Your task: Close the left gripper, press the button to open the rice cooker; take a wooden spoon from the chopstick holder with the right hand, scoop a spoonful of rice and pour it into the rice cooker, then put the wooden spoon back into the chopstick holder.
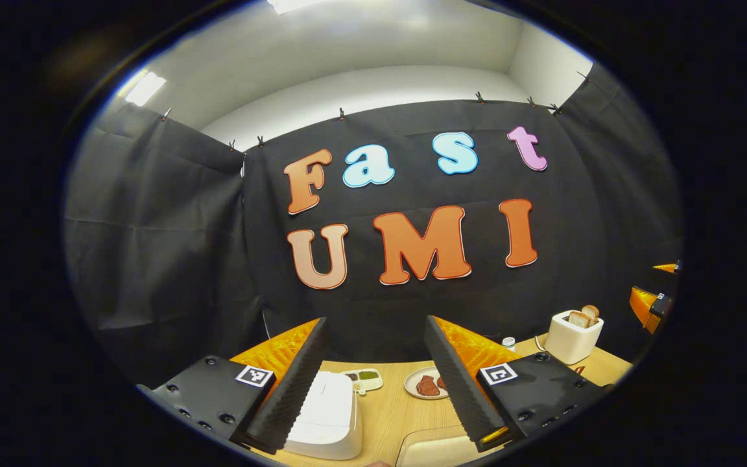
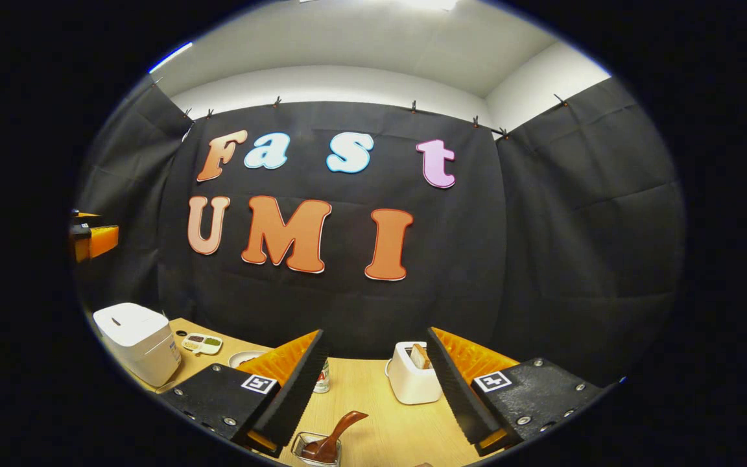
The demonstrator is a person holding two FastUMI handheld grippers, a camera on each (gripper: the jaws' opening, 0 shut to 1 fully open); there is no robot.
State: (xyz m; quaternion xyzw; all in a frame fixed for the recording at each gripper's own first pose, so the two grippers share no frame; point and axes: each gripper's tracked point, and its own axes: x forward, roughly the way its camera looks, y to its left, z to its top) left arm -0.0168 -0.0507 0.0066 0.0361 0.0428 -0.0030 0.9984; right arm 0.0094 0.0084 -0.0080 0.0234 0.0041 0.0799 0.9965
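Left gripper view, left to right: left tool [image 1: 377, 383] spread wide, nothing between its fingers [image 1: 292, 383], each faced with ribbed black foam over ridged orange plastic, flat black plates behind with square printed markers. Between the fingers, low on the pale wood-grain tabletop [image 1: 390, 415], a white rice cooker [image 1: 325, 418], boxy with rounded corners, smooth matte lid down. Just beyond it a small cream tray [image 1: 366, 378] with dark and green fillings, then a round white plate [image 1: 426, 383] carrying reddish-brown lumps. Past the right finger, a small clear bottle [image 1: 508, 342] with a white cap, then a white rounded toaster [image 1: 574, 336] with two browned slices standing out of its top. At the far right edge, orange wedges of the right tool [image 1: 651, 305], well apart from everything on the tabletop.

Right gripper view, left to right: orange block of the other tool at the left edge, rice cooker below it, tray and plate beside. Right tool [image 2: 377, 389] likewise spread, empty. Low between its fingers, a wire-mesh chopstick holder [image 2: 315, 449] with a glossy brown wooden spoon [image 2: 341, 431] leaning inside, curved handle tilted up to the right. Toaster upright farther back, near the right finger.
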